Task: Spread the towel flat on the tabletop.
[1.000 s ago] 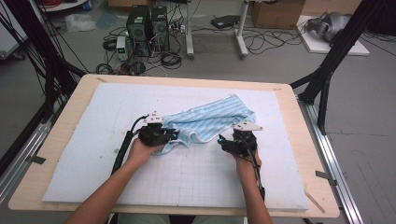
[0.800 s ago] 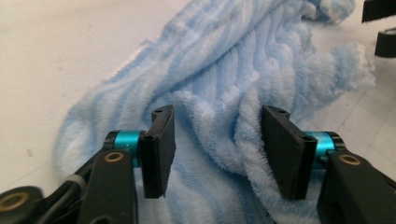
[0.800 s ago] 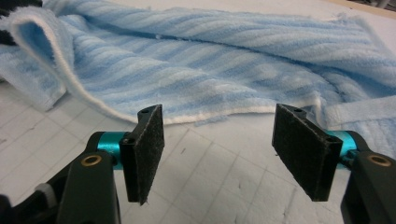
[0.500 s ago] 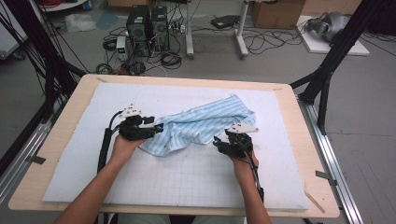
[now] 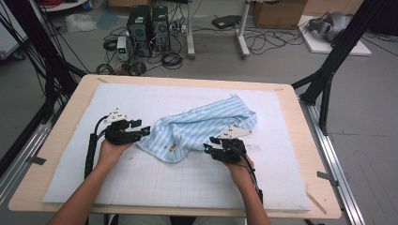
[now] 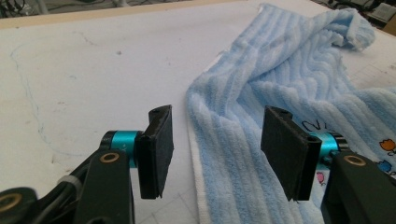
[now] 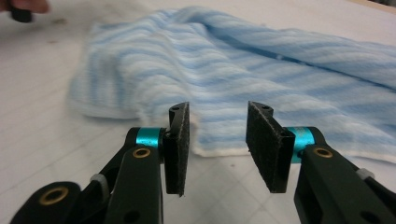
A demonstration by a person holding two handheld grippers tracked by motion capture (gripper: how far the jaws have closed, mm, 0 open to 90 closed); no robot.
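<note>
A light blue striped towel (image 5: 202, 126) lies crumpled on the middle of the white mat (image 5: 141, 183). My left gripper (image 5: 146, 130) is at the towel's left edge. In the left gripper view the towel (image 6: 280, 70) has its white hem between the jaws of the left gripper (image 6: 217, 116). Those jaws have just swung wide and eased in slightly, and the pads (image 6: 156, 149) do not touch the cloth. My right gripper (image 5: 210, 144) sits at the towel's near edge. In the right gripper view the right gripper (image 7: 219, 109) has been closing, and the towel (image 7: 261, 60) hem lies just past its pads, unpinched.
The mat covers a wooden table (image 5: 324, 197), with bare wood showing along its rim. Black frame legs (image 5: 328, 79) stand at both sides. Computer towers (image 5: 148, 23) and cables lie on the floor beyond the far edge. The left hand (image 7: 23, 7) appears far off in the right gripper view.
My left gripper has slid left, drawing the towel's corner that way, and has let go with its jaws spread. The right gripper has crept slightly left and its jaws have narrowed.
</note>
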